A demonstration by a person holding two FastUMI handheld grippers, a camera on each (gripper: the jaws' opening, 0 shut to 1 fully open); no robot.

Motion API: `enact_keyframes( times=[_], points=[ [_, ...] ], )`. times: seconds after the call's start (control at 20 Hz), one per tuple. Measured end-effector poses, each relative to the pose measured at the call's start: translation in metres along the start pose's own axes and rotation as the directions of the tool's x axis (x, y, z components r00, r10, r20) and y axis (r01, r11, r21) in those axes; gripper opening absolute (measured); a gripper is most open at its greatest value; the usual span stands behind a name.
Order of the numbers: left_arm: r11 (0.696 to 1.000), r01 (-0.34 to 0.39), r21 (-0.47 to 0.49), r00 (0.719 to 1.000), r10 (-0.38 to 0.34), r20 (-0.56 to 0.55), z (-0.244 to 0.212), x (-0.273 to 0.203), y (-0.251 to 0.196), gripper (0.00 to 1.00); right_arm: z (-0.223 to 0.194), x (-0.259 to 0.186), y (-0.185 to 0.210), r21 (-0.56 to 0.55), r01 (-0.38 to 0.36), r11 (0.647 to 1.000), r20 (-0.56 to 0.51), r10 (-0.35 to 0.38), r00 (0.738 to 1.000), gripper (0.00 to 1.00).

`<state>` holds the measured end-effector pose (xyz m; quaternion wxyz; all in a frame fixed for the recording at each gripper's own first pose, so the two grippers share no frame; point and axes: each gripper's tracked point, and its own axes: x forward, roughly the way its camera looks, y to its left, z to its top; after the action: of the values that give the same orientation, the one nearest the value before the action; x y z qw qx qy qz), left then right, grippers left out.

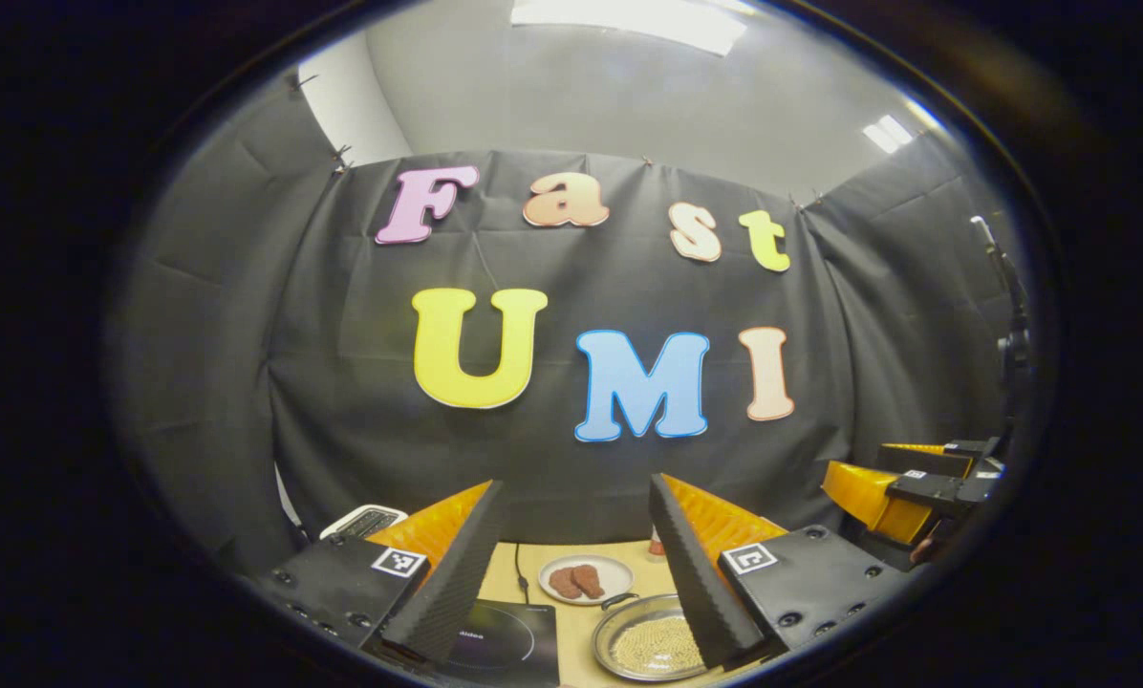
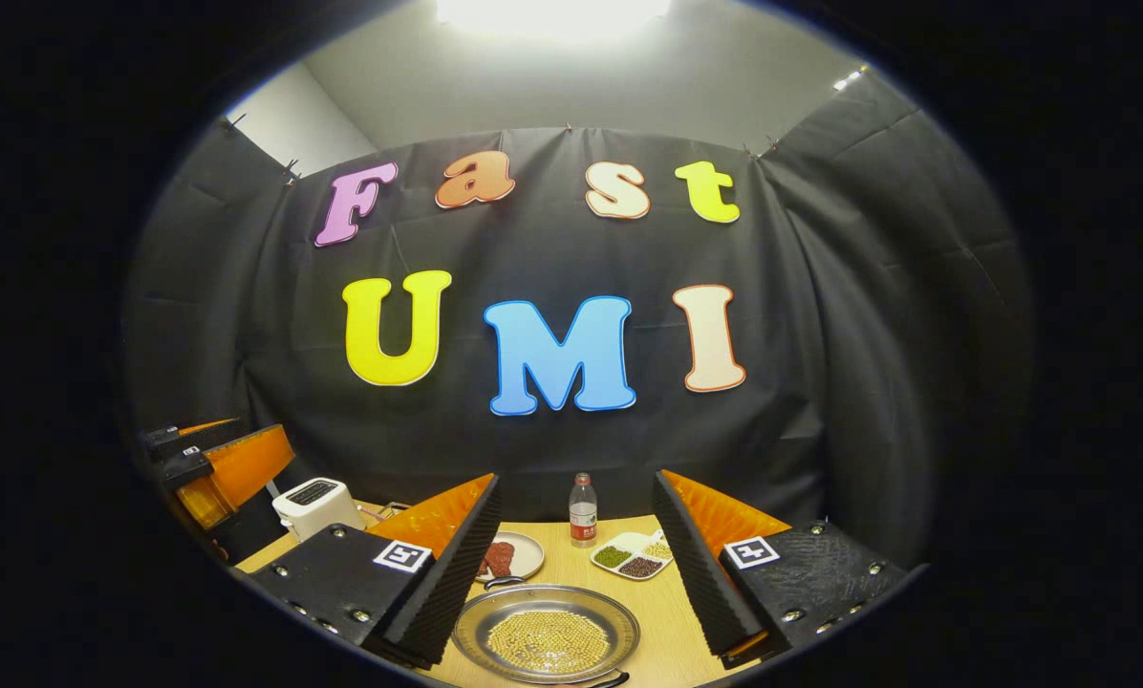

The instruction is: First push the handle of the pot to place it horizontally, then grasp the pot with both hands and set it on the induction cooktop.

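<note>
Pot [image 2: 546, 634] on tabletop [image 2: 669, 638], holding yellow beans, just right of induction cooktop [image 1: 503, 642]; handle [image 2: 502, 581] at far rim. Left tool [image 1: 571, 564] and right tool [image 2: 571, 564] raised above, both spread wide, gripping nothing. Beyond pot: plate of meat [image 2: 517, 556], divided dish [image 2: 635, 557], bottle [image 2: 583, 510]; toaster [image 2: 315, 505] far left.

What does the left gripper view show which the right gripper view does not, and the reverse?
Left gripper view: the black induction cooktop, lying left of the pot.
Right gripper view: a divided dish of beans, behind the pot on the right.
Shared: the pot with pale grains in it, the plate of meat and the white toaster.
</note>
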<state>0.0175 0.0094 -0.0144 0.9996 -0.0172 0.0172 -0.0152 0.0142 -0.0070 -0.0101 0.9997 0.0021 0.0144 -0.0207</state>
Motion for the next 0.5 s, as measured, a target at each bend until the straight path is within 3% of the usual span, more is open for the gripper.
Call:
enact_keyframes(
  times=[0.05, 0.5],
  points=[
    [1.000, -0.004, 0.000, 1.000, 0.004, -0.001, 0.000, 0.000, 0.001, 0.99, -0.002, 0.001, -0.001, -0.003, -0.001, 1.000, -0.005, 0.001, 1.000, 0.96],
    [1.000, -0.027, -0.003, 0.999, 0.027, -0.038, -0.018, 0.003, 0.007, 0.99, -0.049, -0.001, 0.006, -0.023, -0.068, 0.997, -0.127, 0.065, 0.990, 0.96]
  ],
)
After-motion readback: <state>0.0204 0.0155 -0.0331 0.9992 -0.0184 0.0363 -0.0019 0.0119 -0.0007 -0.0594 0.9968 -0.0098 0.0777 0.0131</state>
